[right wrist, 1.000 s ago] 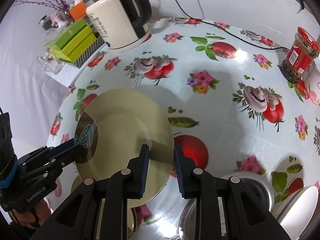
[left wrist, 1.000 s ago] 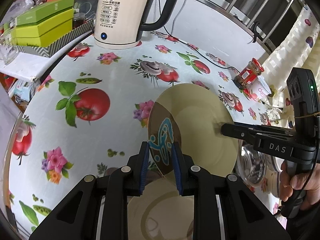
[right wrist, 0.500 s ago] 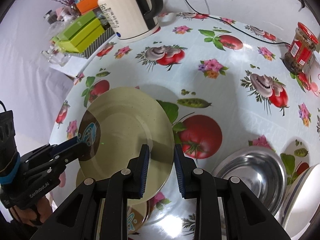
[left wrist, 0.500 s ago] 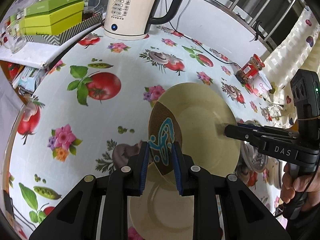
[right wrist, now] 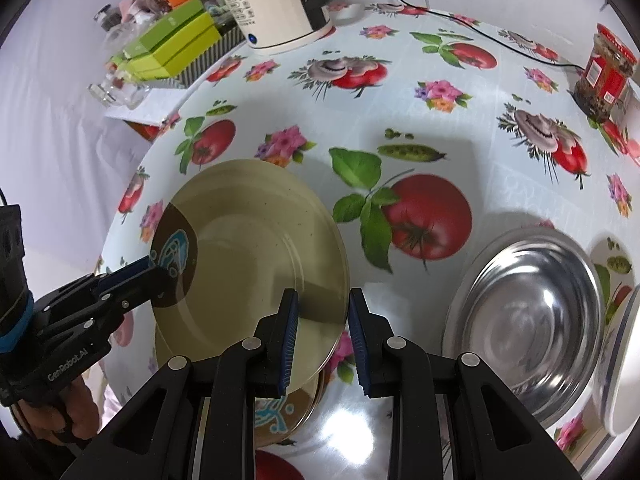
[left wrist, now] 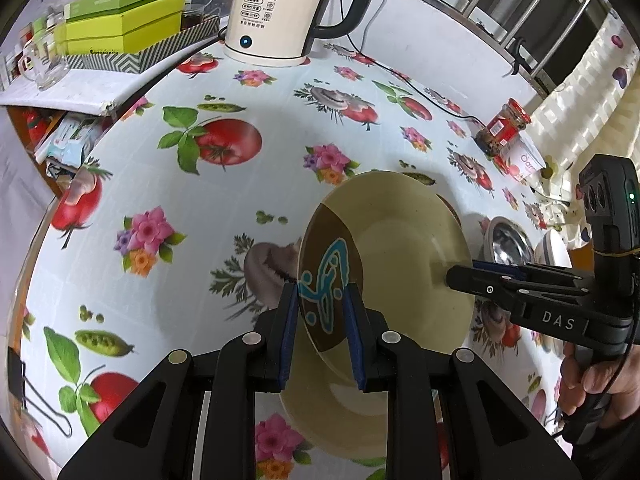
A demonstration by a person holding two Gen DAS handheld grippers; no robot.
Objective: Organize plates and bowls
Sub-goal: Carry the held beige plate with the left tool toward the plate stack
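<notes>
Fingers both pinch plate rims | plate lifted between grippers

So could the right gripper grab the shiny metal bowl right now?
Probably not yet. The right gripper is shut on the yellow plate, sharing it with the left gripper. The metal bowl sits uncovered just beside it, so once the plate is let go the way looks free.
</notes>
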